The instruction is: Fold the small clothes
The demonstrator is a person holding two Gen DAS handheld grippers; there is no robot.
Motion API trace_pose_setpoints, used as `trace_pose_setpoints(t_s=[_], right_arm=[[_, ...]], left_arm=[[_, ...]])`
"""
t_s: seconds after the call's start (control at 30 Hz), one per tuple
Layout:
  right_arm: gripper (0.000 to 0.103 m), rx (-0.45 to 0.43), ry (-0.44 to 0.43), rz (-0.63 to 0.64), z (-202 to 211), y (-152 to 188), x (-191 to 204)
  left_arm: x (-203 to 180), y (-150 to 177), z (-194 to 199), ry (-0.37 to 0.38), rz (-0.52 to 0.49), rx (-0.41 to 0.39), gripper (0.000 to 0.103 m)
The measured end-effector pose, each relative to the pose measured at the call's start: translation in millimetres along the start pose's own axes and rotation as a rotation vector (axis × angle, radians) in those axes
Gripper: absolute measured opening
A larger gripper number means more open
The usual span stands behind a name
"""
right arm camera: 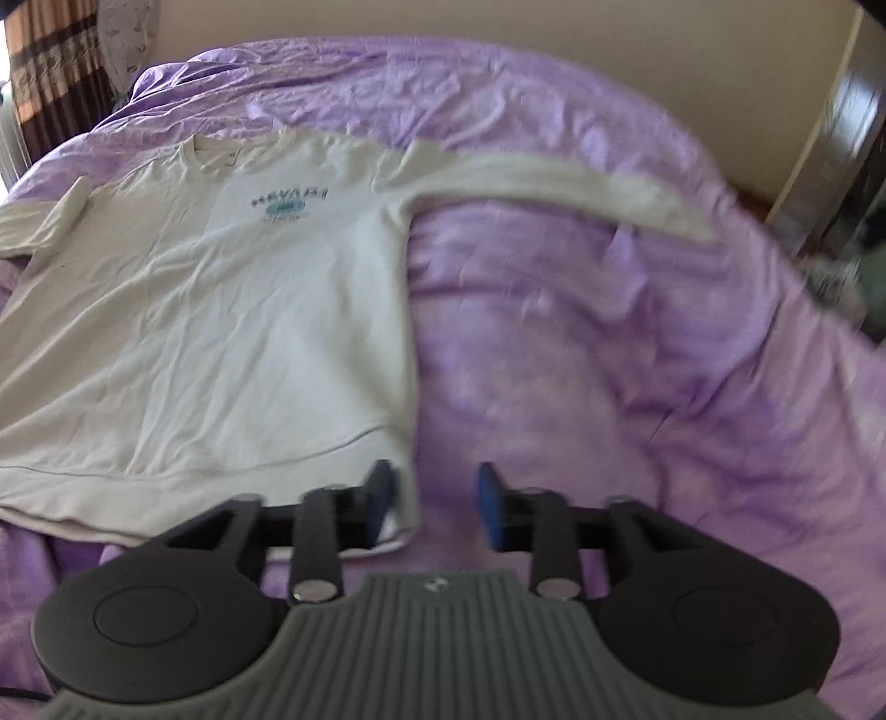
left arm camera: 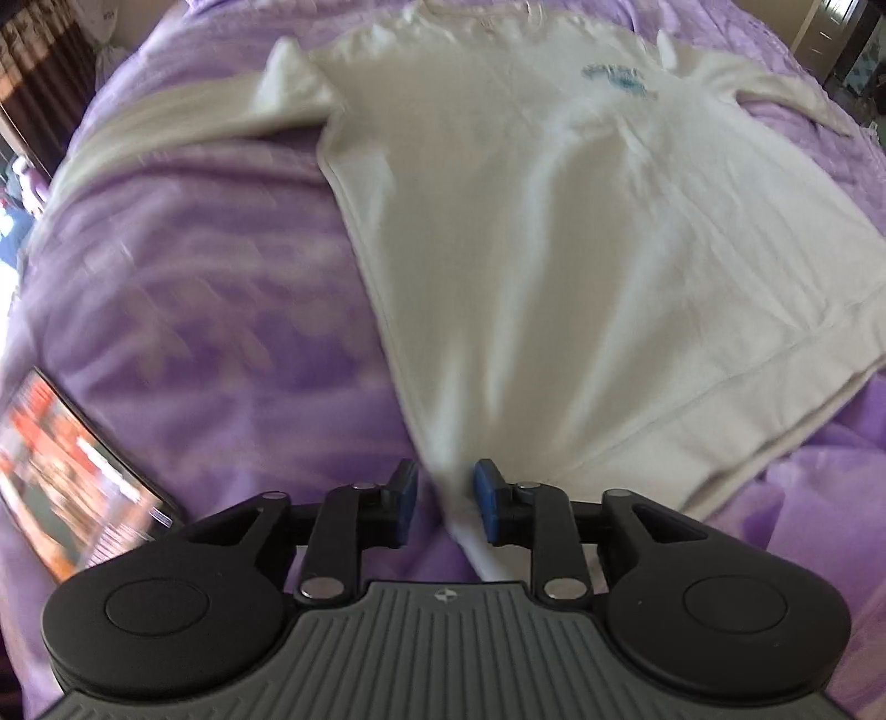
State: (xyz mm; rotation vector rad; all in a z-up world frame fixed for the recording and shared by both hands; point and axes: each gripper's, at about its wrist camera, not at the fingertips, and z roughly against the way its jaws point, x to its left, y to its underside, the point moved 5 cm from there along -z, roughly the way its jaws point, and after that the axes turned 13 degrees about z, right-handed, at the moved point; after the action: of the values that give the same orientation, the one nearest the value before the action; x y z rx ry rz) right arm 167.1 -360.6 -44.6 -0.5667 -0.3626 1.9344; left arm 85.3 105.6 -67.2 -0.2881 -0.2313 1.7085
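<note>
A cream long-sleeved sweatshirt with a teal chest print lies front up on a purple bedspread, sleeves spread to both sides. My left gripper is at its lower left hem corner, and bunched cloth fills the gap between the blue pads, with creases fanning out from there. In the right wrist view the sweatshirt lies to the left. My right gripper stands open at the lower right hem corner; the cloth edge lies just inside its left finger, and purple bedspread shows in the rest of the gap.
A tablet with a lit screen lies on the bedspread left of my left gripper. A striped curtain hangs at the far left. Dark furniture stands past the bed's right side, with a beige wall behind.
</note>
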Motion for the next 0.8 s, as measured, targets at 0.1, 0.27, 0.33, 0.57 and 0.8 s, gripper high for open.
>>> trace_pose_setpoints(t_s=[0.1,0.27,0.33,0.57,0.8], right_arm=[[0.037,-0.03,0.016,0.016,3,-23,-5],[0.047,-0.065,-0.005,-0.011,-14,-69,-11],[0.053,-0.069,-0.026,-0.015,-25,-90,-7],[0.061,-0.135,-0.113,-0.019,-67,-159,25],[0.069,-0.107,-0.004,0.021,-141,-208,48]], left_arm=[[17,-26,17,-0.035,0.004,-0.071,0.042],[52,-74,31,-0.055,0.077,-0.183,0.047],[71,-96,33,-0.057,0.108,-0.205,0.047],[171,-164,37,-0.05,0.409,-0.313,0.053],[271,-175,6,0.044,0.796,-0.352,0.06]])
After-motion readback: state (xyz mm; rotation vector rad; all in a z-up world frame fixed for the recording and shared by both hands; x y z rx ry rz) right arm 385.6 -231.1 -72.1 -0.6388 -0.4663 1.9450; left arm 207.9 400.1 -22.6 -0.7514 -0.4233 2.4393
